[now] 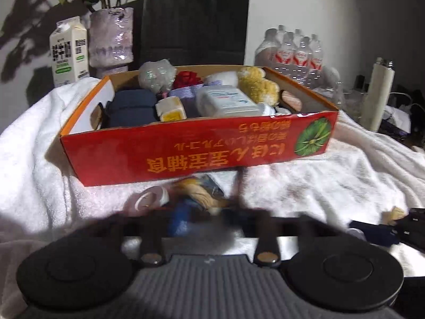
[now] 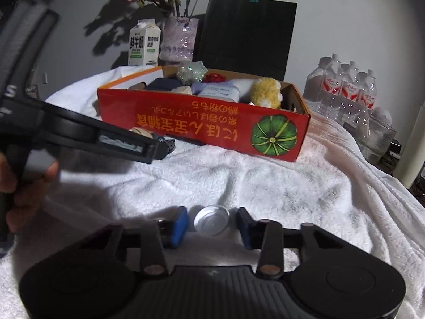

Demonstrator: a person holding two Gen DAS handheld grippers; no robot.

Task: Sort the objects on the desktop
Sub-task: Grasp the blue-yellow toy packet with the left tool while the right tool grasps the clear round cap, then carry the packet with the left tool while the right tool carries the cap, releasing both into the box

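The right gripper (image 2: 211,226) points down and forward at the white towel (image 2: 265,183). A small clear round lid or dish (image 2: 211,220) lies flat between its blue pads (image 2: 180,226), dead ahead and centred. A thin strip of towel shows on each side of the lid, so the jaws stand around it without pressing: not yet a grip. Being round, it has no long axis to line up with. The right hand is plainly the nearer one to it.

Further forward and to the left, the left gripper (image 2: 159,150), held in a person's hand (image 2: 26,183), reaches toward a small heap just in front of the red cardboard box (image 2: 202,130). In the left wrist view that heap sits right ahead of the left gripper (image 1: 207,212): a pale tape-like ring (image 1: 148,199), something tan (image 1: 199,196) and something dark. Blur smears the fingers there, so it cannot be told whether they are clenched, or on what.

Beyond, the box's near wall faces both grippers and hides the lower part of its contents; a yellow plush toy (image 2: 265,91) and a white packet (image 2: 223,91) rise above its rim. The heap's items are too blurred to name.
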